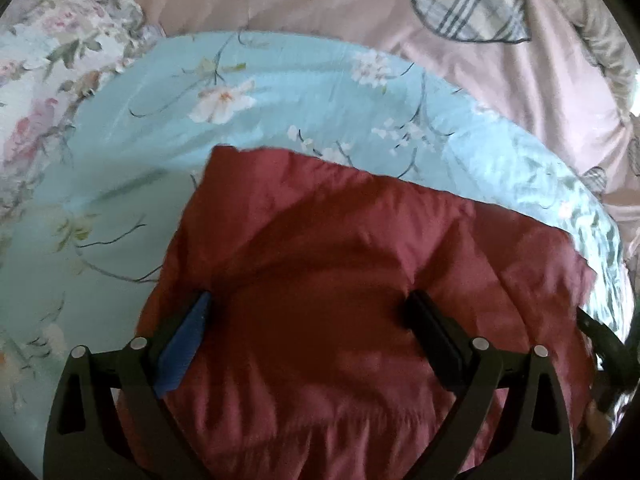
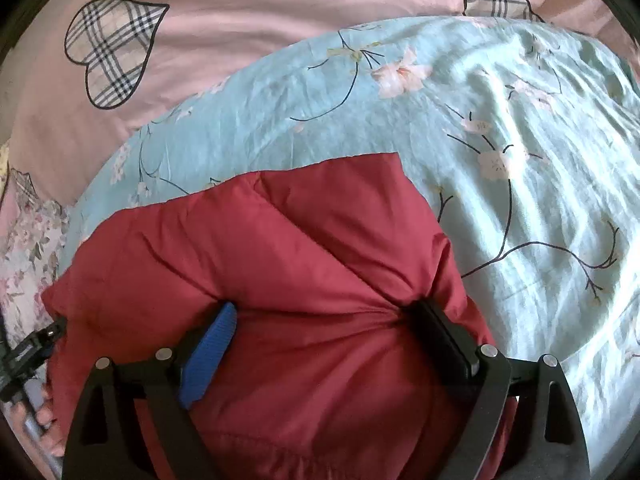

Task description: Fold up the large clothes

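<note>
A puffy dark red jacket (image 1: 320,248) lies folded on a light blue floral sheet (image 1: 280,92). My left gripper (image 1: 311,300) hangs over it, open, with its jaws spread wide; the fabric between them lies fairly flat. In the right wrist view the red jacket (image 2: 280,240) bulges up between the wide jaws of my right gripper (image 2: 325,308). Creases gather against the black finger (image 2: 436,332), and the blue pad (image 2: 212,352) is sunk into the cloth. The jacket's near edge is hidden under both grippers.
The blue sheet (image 2: 520,160) lies on a pink cover with plaid hearts (image 2: 112,52). Floral bedding (image 1: 36,100) is bunched at the left. A hand (image 2: 44,412) on the other gripper's handle shows at the right wrist view's left edge.
</note>
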A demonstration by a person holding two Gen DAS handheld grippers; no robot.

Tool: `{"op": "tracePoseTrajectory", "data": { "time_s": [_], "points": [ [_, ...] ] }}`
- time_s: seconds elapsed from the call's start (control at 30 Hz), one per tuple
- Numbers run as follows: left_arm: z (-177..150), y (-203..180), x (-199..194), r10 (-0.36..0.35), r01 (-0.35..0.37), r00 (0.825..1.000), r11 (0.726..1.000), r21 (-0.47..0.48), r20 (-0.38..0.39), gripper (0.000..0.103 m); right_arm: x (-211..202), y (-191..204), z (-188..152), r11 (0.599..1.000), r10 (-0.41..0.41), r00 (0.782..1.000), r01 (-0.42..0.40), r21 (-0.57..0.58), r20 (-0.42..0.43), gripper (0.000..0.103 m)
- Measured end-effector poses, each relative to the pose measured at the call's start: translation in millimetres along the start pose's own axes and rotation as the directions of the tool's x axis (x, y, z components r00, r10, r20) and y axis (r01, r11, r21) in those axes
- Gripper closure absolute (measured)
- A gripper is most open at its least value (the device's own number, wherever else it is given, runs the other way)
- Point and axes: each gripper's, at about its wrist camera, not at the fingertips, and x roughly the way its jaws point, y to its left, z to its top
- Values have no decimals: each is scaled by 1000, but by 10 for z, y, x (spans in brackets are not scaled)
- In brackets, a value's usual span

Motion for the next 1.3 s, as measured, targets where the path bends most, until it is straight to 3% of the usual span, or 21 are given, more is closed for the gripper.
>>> {"op": "tracePoseTrajectory", "data": {
  "time_s": [0.13,0.33,0.5,0.7,0.83,1.03,1.3],
  "points": [
    [-206,-21,-355,-28,26,998,999,37,51,5,-51,-16,-15,1000,-1,1000,1,6,18,12],
    [-624,-1,-788,-87,82,993,994,67,77,5,-522,-3,-205,999,34,992,-34,-1,119,12],
    [-911,-30,-1005,-87,78,992,992,95,97,5,-995,166,-610,993,64,984,-46,-111,164,11],
    [-1151,-111,-1142,-74,61,992,990,128,101,5,-1226,443,-1050,966,59,989,-22,-258,137,11],
    [-1263,-185,-1156,-64,49,994,986,156,94,5,-1088,490,-1293,945,-32,996,56,-322,79,11],
    [-1384,-205,-870,-19,17,1000,988,155,13,5,-1059,292,-1567,958,-17,999,27,-287,39,11],
    [-1419,-274,-625,47,-51,999,979,195,21,0,-995,271,-1595,964,-7,999,18,-267,44,9]
  ]
}}
